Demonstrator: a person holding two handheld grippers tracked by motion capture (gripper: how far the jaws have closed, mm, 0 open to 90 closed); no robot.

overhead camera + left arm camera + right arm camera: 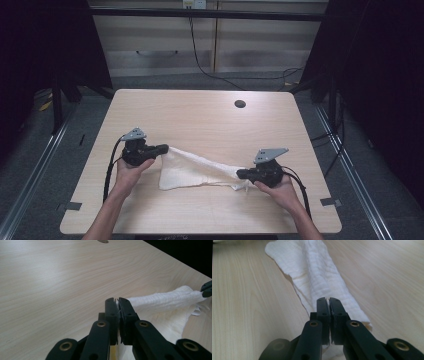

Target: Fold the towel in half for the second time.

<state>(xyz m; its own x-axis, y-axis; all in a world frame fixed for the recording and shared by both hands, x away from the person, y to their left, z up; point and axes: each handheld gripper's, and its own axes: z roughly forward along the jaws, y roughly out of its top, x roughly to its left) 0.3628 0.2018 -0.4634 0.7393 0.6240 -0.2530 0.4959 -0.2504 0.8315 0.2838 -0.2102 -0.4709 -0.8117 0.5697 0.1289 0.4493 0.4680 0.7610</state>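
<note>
Both hand-held grippers pinching white cloth ends.

Bare table all round the white cloth, seemingly no obstacle beyond.

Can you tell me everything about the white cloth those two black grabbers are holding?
The white cloth is soft-looking fabric with a fine waffle-like weave. It is bunched into a long, wrinkled band, stretched between the left gripper and the right gripper. Each gripper is shut on one end of it. A wider loose part sags and rests on the pale wooden table. One edge near the right gripper looks frayed.
</note>
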